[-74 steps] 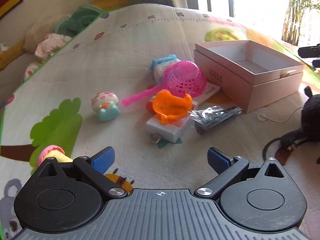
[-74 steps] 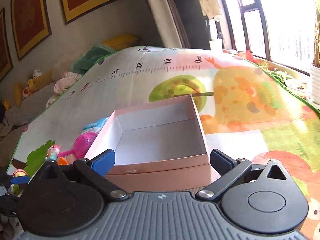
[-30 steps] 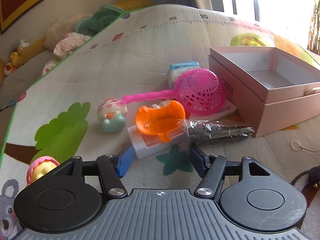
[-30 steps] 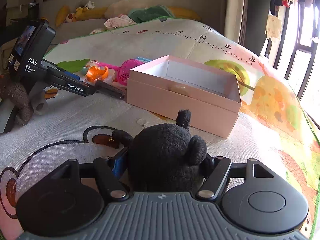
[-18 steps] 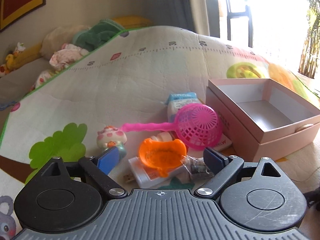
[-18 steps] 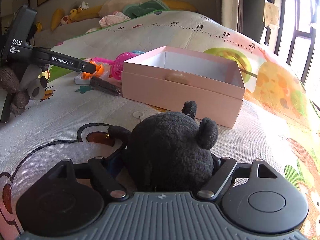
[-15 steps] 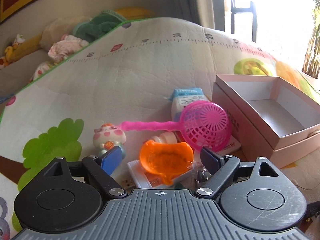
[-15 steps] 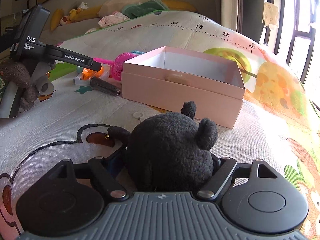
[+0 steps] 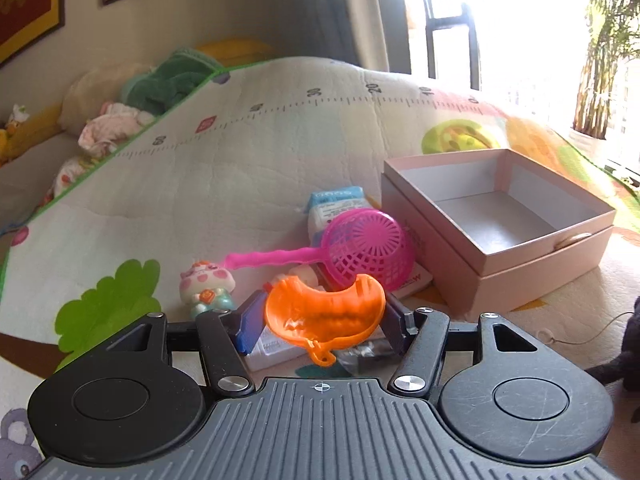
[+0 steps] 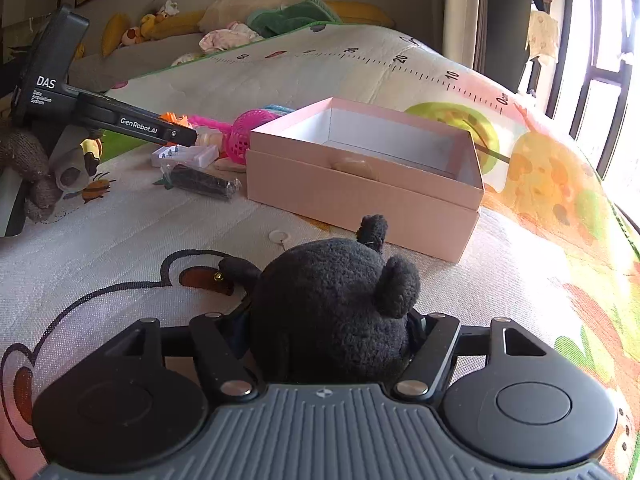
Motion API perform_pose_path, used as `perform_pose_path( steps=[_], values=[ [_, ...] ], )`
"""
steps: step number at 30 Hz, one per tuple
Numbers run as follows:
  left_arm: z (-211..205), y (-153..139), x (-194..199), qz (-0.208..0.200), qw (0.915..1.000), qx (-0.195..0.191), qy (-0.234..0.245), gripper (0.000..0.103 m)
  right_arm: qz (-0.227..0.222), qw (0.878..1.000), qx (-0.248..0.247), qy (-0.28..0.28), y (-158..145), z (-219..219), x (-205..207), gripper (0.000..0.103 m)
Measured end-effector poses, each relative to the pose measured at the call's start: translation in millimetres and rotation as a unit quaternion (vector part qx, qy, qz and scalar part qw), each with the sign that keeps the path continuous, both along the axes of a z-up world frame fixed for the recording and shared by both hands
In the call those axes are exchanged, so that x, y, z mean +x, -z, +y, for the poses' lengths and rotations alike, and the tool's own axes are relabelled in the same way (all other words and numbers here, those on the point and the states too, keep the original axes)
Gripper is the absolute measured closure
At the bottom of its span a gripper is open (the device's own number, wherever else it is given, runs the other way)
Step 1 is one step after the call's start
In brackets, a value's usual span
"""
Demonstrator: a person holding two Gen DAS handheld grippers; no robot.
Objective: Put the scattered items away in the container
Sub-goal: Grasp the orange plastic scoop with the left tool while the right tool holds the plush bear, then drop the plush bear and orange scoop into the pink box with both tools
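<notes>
My left gripper point(image 9: 323, 318) has an orange plastic scoop point(image 9: 324, 314) between its blue pads, which press its sides as the jaws are closing; the scoop hangs just above a white flat box point(image 9: 272, 350). Behind it lie a pink strainer point(image 9: 368, 252), a small figurine point(image 9: 204, 288), a blue-and-white pack point(image 9: 336, 204) and a dark packet point(image 9: 360, 354). The open pink box point(image 9: 540, 276) stands to the right on the play mat. My right gripper point(image 10: 328, 320) is closing on a black plush toy point(image 10: 332, 312), which fills the gap and hides the pads, in front of the pink box point(image 10: 360, 200).
A white ring on a string point(image 10: 279, 236) lies on the mat between the plush and the box. Cushions and soft toys point(image 10: 280, 16) line the wall beyond the mat's green edge. A person's gloved hand point(image 10: 32, 176) holds the left gripper at the far left.
The left gripper moved in over the pile, its jaws widened, then closed around the orange scoop and lifted it slightly. The right gripper stayed put around the black plush.
</notes>
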State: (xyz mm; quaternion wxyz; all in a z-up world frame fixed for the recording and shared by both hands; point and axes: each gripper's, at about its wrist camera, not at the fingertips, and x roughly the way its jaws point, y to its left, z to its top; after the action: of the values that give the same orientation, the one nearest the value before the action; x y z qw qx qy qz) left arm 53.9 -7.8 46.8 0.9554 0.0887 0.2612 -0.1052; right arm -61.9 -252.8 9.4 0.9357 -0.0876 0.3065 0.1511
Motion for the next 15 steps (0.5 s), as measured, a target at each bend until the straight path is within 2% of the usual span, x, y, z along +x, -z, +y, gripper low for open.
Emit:
perform_pose_path(
  steps=[4,9,12,15],
  values=[
    [-16,-13,-38,-0.016,0.9975,0.004,0.069,0.038,-0.002,1.0,0.018,0.003,-15,-8,-11,0.035],
    [-43,-6,-65,0.023,0.9879,0.008,0.153,0.038,-0.006,0.999,0.04,0.006,-45,-20,-21,0.035],
    [-58,-4,-72,0.029,0.9833,0.011,0.179,0.038,0.003,0.998,0.055,0.011,-61,-25,-21,0.035],
    [-70,-12,-74,0.005,0.9823,0.012,0.187,0.038,0.003,0.998,0.066,0.018,-77,-25,-19,0.035]
  ],
)
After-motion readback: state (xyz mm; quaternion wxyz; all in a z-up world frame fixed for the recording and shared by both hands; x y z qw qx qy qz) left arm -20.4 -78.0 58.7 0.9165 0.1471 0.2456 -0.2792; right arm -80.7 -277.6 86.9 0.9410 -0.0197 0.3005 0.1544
